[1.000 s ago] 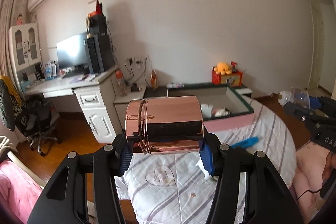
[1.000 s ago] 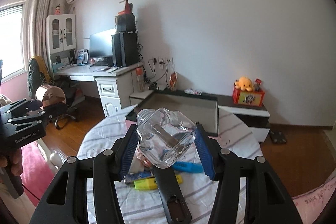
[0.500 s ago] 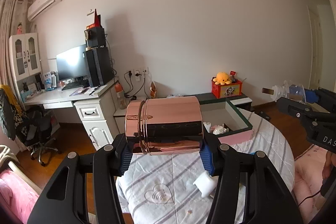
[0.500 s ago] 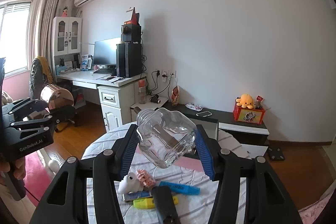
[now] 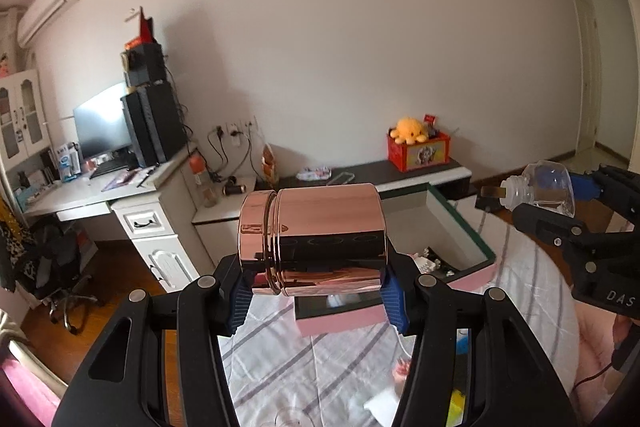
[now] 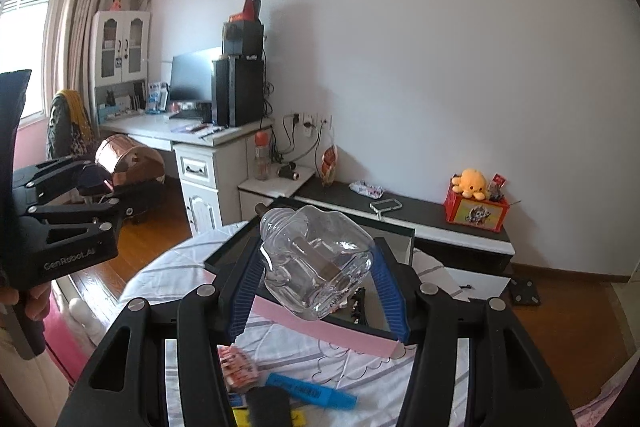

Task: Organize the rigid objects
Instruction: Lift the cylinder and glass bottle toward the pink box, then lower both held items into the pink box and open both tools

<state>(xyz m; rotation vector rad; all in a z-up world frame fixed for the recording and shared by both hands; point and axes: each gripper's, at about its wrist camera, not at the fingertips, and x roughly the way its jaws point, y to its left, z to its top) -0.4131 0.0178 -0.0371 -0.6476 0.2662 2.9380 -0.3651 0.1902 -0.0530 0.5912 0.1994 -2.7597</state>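
My left gripper (image 5: 316, 301) is shut on a shiny rose-gold lidded tin (image 5: 312, 239), held on its side in the air in front of the pink open box (image 5: 472, 273). My right gripper (image 6: 316, 287) is shut on a clear glass bottle (image 6: 316, 263) with a stick inside, held tilted above the same box (image 6: 324, 331). The bottle also shows at the right of the left wrist view (image 5: 540, 189). The tin also shows at the left of the right wrist view (image 6: 128, 161).
The box sits on a round table with a striped white cloth (image 5: 304, 367). A blue marker (image 6: 310, 391), a yellow item (image 6: 298, 417) and a pink patterned piece (image 6: 240, 369) lie on the cloth. A white desk (image 6: 200, 155) and a low black cabinet (image 6: 420, 215) stand behind.
Both grippers have risen and moved toward the pink box, each still holding its object. The box now looks nearer in both views.
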